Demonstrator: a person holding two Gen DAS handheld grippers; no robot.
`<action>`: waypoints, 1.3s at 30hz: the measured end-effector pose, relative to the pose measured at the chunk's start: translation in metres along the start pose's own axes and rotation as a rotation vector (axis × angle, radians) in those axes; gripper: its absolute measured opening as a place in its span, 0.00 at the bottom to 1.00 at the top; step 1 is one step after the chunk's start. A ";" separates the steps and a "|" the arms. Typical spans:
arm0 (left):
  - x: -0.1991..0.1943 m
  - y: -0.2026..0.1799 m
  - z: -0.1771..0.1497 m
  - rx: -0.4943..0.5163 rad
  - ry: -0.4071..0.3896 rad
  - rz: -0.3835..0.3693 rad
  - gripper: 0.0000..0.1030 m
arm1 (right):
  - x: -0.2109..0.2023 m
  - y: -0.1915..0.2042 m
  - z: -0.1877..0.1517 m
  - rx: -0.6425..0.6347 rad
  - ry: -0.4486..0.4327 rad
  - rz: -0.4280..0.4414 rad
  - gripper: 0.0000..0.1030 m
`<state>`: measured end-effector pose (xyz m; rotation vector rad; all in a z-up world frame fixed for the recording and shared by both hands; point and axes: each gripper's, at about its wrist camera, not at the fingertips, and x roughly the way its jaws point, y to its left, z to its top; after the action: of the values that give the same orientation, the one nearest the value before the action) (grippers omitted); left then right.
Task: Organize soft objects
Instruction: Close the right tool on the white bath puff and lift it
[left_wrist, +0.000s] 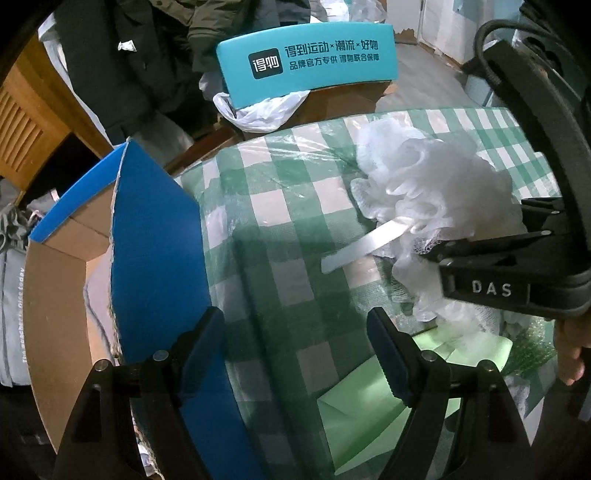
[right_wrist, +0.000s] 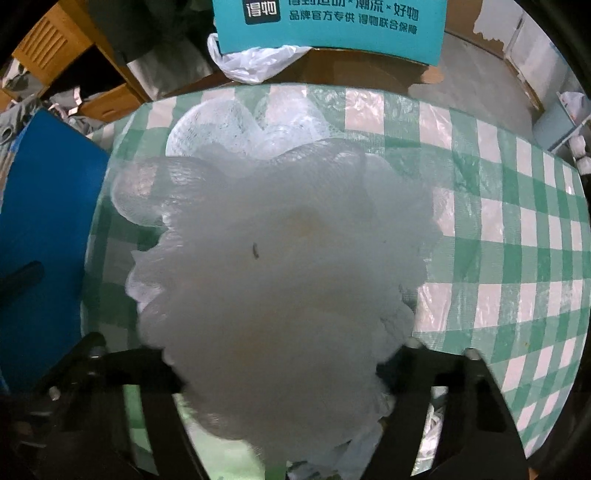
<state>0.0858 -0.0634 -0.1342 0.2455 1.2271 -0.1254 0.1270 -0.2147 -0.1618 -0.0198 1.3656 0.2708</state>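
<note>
Presently, the blue-walled cardboard box (left_wrist: 155, 251) left of the wide-open, empty left gripper (left_wrist: 295, 354) shows only bare brown interior, while the steeply down-pointed right gripper (right_wrist: 280, 373) apparently clasps the frilly white mesh bath pouf (right_wrist: 280, 266) over the green-checked tablecloth (right_wrist: 498, 229).
</note>
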 end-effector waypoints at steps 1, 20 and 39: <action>0.000 0.001 0.000 -0.003 0.000 -0.005 0.78 | -0.005 -0.001 0.000 0.001 -0.017 -0.002 0.56; -0.025 -0.029 -0.026 0.130 -0.033 -0.066 0.83 | -0.079 -0.020 -0.025 0.055 -0.177 -0.019 0.49; -0.012 -0.062 -0.069 0.199 0.054 -0.133 0.86 | -0.104 -0.044 -0.088 0.135 -0.159 -0.027 0.49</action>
<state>0.0046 -0.1065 -0.1515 0.3419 1.2860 -0.3597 0.0325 -0.2913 -0.0859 0.0938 1.2217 0.1532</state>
